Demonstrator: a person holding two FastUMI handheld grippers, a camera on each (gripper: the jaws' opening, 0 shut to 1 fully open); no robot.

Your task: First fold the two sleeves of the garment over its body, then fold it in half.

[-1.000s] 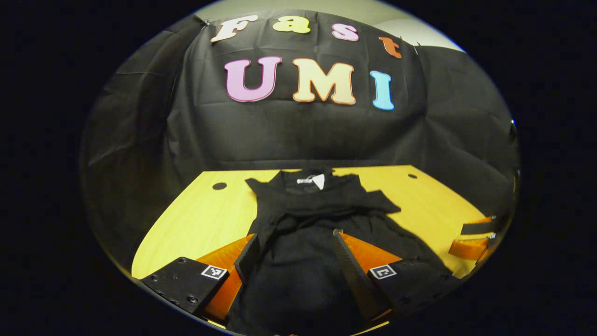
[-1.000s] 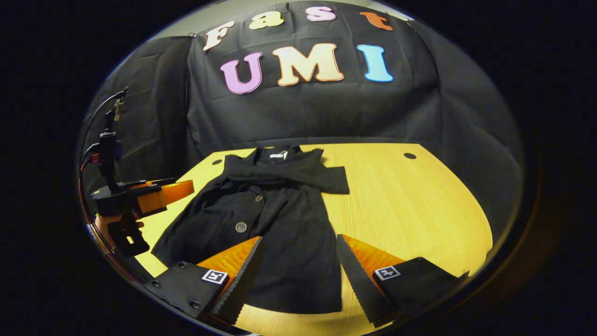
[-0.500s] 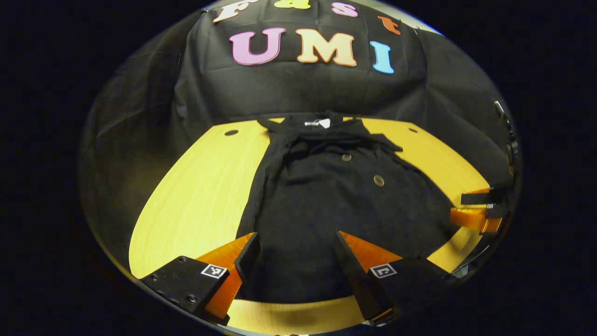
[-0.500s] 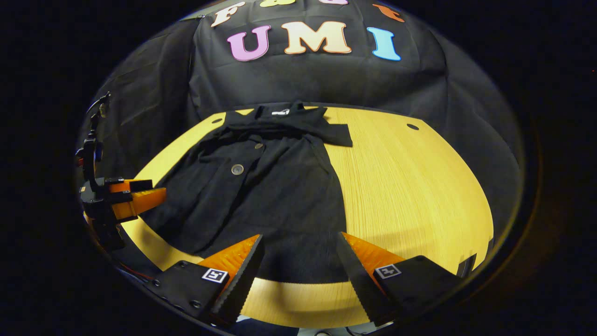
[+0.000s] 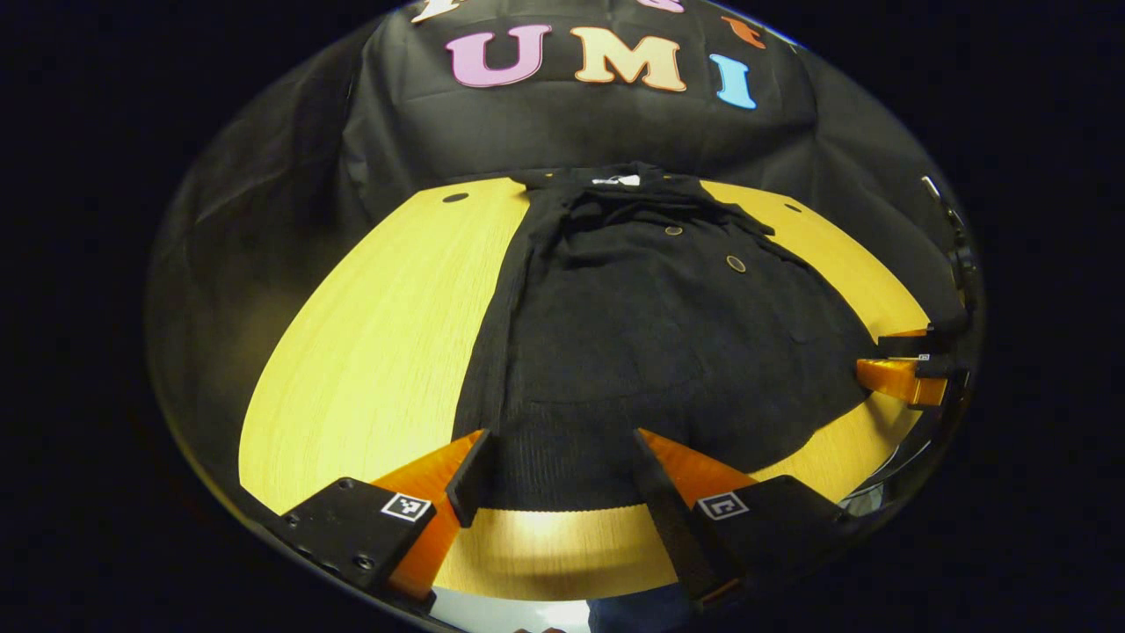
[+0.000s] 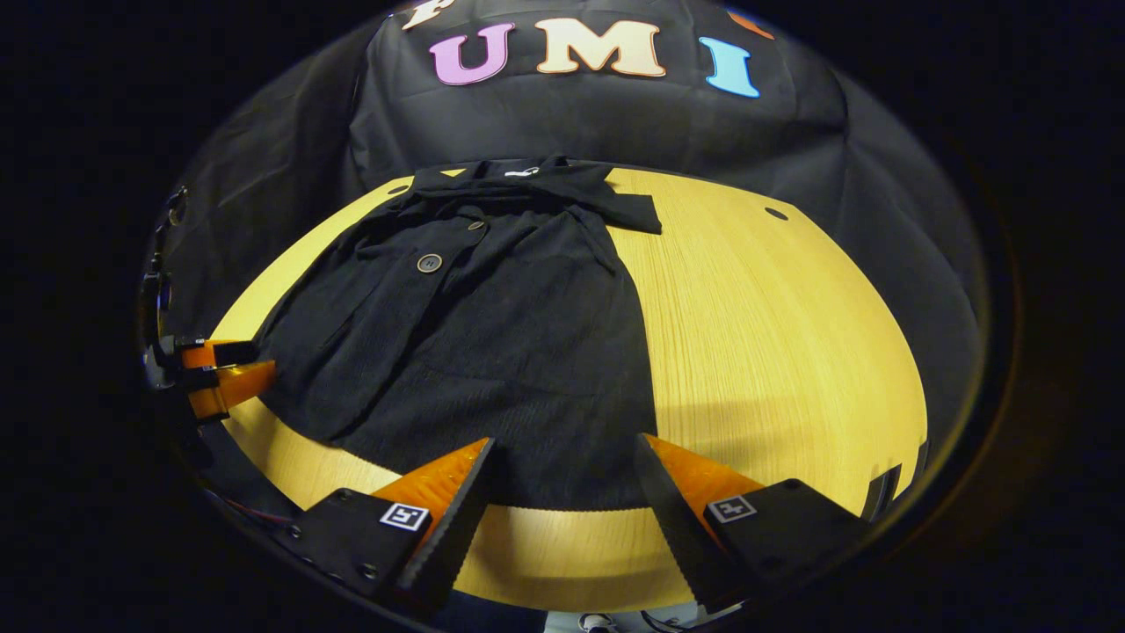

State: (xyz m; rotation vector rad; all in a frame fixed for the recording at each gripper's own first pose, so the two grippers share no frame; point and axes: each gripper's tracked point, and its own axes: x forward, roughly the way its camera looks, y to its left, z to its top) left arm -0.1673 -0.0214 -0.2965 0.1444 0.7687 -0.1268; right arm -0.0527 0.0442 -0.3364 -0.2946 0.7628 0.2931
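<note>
The black garment (image 5: pixel 668 343) lies flat on the yellow worktop (image 5: pixel 378 343), collar toward the far edge, hem toward the near edge. Both sleeves look already folded across the chest (one sleeve (image 6: pixel 615 211) pokes out past the body's side), so the step in hand appears to be the fold in half. The left claw (image 5: pixel 554 479) and right claw (image 6: pixel 562 483) both stand open and empty, each poised at the hem. The next move likely calls for each to pinch a hem corner, lift together, and carry it toward the collar.
</note>
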